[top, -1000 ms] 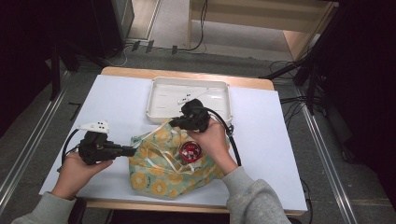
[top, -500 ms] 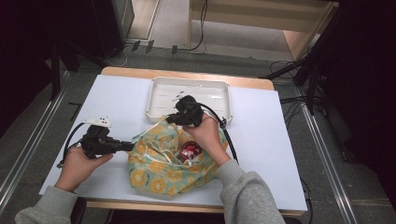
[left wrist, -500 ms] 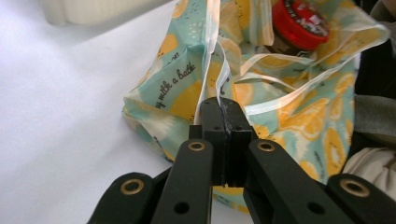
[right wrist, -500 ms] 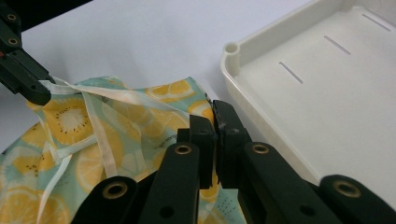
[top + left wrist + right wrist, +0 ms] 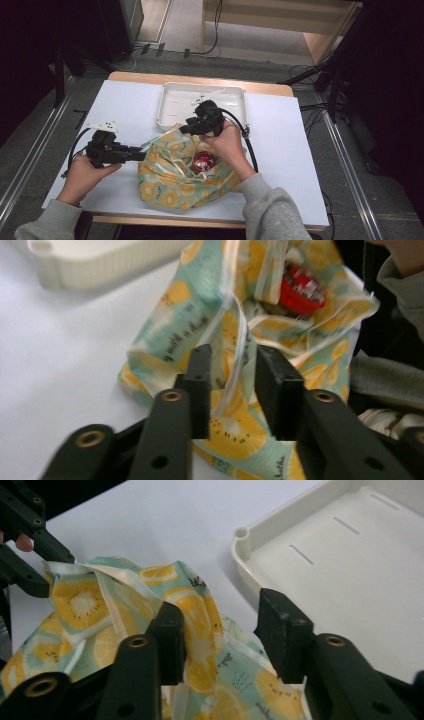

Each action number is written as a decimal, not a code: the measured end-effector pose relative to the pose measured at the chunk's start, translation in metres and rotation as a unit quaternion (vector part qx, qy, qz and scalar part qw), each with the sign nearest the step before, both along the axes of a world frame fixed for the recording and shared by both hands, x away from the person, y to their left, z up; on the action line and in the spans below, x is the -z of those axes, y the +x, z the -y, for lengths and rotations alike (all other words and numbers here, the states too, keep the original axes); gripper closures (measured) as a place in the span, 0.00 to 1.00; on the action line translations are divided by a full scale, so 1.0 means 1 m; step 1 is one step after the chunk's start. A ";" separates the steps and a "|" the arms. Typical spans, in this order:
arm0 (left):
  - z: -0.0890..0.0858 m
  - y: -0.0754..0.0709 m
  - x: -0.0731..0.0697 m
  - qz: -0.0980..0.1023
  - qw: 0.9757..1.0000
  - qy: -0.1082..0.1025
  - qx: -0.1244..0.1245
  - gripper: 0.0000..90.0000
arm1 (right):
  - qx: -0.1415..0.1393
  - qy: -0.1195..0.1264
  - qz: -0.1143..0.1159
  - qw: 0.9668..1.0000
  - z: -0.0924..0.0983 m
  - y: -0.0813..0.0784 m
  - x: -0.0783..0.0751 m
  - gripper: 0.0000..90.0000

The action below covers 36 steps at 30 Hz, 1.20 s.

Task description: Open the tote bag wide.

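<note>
With both grippers, left (image 5: 142,152) and right (image 5: 186,126), just opened and the bag (image 5: 175,172) slumped mid-table, unheld, your ball (image 5: 204,160) could roll out if the fabric sags.

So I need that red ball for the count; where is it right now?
In the high view the red ball lies in the open mouth of the lemon-print cloth bag, near the table's front middle, just below the right gripper and short of the white tray.
</note>
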State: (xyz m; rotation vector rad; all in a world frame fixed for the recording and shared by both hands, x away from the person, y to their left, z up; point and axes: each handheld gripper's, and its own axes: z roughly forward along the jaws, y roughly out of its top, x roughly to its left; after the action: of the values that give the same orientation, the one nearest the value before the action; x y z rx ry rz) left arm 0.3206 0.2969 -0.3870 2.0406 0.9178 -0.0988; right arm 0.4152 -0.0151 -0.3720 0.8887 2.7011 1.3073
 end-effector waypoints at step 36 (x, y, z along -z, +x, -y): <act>0.091 0.015 0.018 -0.003 0.997 0.022 0.068 0.69 | 0.027 -0.002 0.005 1.000 0.071 -0.031 0.022 0.91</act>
State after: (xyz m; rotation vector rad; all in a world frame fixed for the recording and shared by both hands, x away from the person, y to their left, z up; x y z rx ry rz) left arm 0.3356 0.2063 -0.4049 2.1427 0.7911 -0.1605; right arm 0.3847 -0.0862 -0.3943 0.9448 2.6526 1.2915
